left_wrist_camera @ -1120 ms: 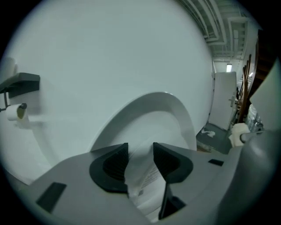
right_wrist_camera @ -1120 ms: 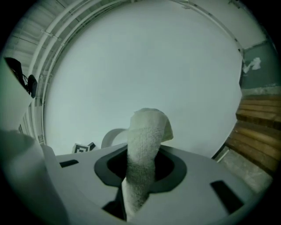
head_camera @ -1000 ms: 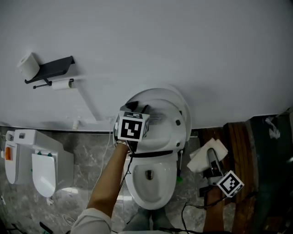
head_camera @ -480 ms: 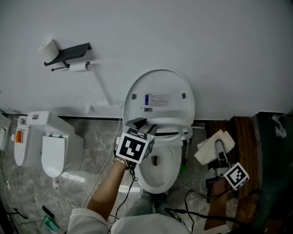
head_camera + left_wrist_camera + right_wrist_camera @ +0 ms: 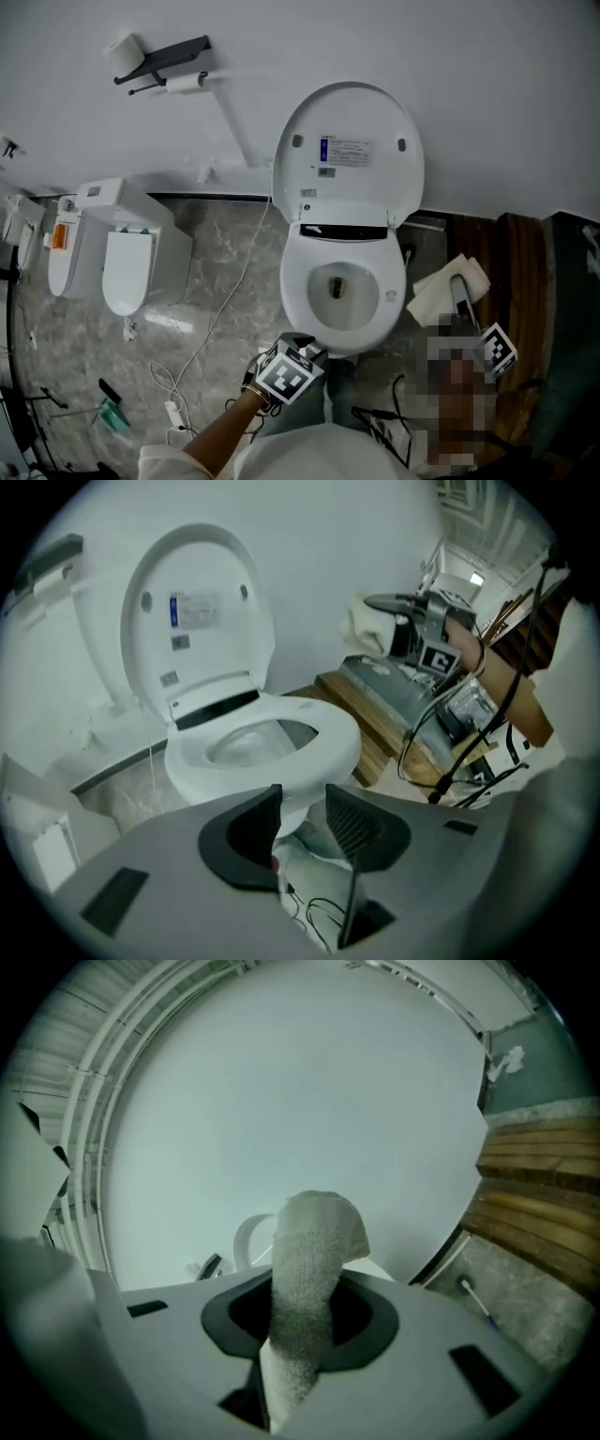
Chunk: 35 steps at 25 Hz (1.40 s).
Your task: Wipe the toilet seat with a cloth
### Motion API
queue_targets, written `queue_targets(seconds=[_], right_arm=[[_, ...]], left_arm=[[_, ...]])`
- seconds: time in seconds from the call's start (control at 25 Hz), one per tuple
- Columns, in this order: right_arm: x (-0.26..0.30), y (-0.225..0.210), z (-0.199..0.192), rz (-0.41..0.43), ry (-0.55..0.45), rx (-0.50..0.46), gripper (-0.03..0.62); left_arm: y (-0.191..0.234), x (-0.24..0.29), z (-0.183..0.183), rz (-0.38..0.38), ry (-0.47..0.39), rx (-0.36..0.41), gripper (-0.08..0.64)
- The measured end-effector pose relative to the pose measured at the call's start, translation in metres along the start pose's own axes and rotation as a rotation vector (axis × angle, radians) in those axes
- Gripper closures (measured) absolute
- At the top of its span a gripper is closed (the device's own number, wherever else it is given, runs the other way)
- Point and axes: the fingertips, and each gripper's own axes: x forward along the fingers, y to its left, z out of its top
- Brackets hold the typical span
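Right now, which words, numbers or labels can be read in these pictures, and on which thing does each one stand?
Sticker on the raised toilet lid: blue patch and printed lines, too small to read.
Orange label on the white unit at left: blurred, unreadable.
Marker cubes: square patterns only, no words.
So nothing can be quoted.

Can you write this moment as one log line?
lid up | toilet seat down, nothing on it | left gripper open, empty | right gripper shut on cloth, off seat
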Motion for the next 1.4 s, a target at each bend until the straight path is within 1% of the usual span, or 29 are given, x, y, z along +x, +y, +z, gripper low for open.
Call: queue_targets(seconds=[0.08, 0.16, 0.2, 0.28, 0.4, 0.44, 0.48, 0.64, 0.76, 0.88, 1.04, 1.12, 1.24, 1.28, 1.32, 1.4], right_arm=[[0.001, -0.016, -0.022, -0.024, 0.043, -0.006, 0.499], [0.003, -0.034, -0.049, -0.036, 0.096, -0.020, 0.498], [0.002, -0.045, -0.064, -0.042, 0.122, -0.021, 0.499], [-0.002, -0.070, -0.099, -0.060, 0.171, -0.010, 0.499], [-0.014, -0.103, -0.156, -0.096, 0.263, 0.008, 0.498], [-0.017, -0.112, -0.173, -0.106, 0.296, 0.012, 0.497], [-0.019, -0.120, -0.188, -0.114, 0.326, 0.015, 0.498], [-0.024, -0.146, -0.230, -0.133, 0.420, 0.022, 0.498], [-0.021, -0.163, -0.248, -0.132, 0.470, -0.015, 0.499], [-0.013, -0.178, -0.259, -0.129, 0.516, -0.061, 0.497], [-0.003, -0.196, -0.273, -0.115, 0.590, -0.153, 0.497], [0.003, -0.205, -0.278, -0.113, 0.620, -0.189, 0.497], [0.017, -0.221, -0.279, -0.119, 0.652, -0.232, 0.499], [0.022, -0.226, -0.279, -0.127, 0.667, -0.246, 0.497], [0.029, -0.231, -0.278, -0.133, 0.683, -0.257, 0.499], [0.050, -0.238, -0.276, -0.128, 0.718, -0.286, 0.497]], left_arm=[[-0.004, 0.027, -0.038, -0.012, 0.065, -0.022, 0.389], [-0.005, 0.056, -0.073, -0.042, 0.094, -0.091, 0.391], [-0.004, 0.071, -0.089, -0.063, 0.092, -0.135, 0.397], [0.003, 0.106, -0.117, -0.110, 0.050, -0.236, 0.412], [0.018, 0.151, -0.154, -0.193, -0.042, -0.447, 0.441], [0.024, 0.163, -0.164, -0.208, -0.057, -0.501, 0.455], [0.029, 0.175, -0.172, -0.211, -0.060, -0.526, 0.467], [0.039, 0.212, -0.192, -0.179, -0.028, -0.493, 0.474], [0.043, 0.227, -0.202, -0.180, -0.025, -0.518, 0.474], [0.049, 0.238, -0.205, -0.167, -0.024, -0.514, 0.474], [0.056, 0.250, -0.212, -0.145, -0.002, -0.502, 0.474], [0.058, 0.251, -0.216, -0.144, 0.003, -0.501, 0.494], [0.060, 0.252, -0.221, -0.136, 0.036, -0.504, 0.493], [0.059, 0.253, -0.223, -0.143, 0.053, -0.506, 0.493], [0.057, 0.252, -0.222, -0.166, 0.066, -0.513, 0.494], [0.052, 0.248, -0.212, -0.255, 0.067, -0.546, 0.494]])
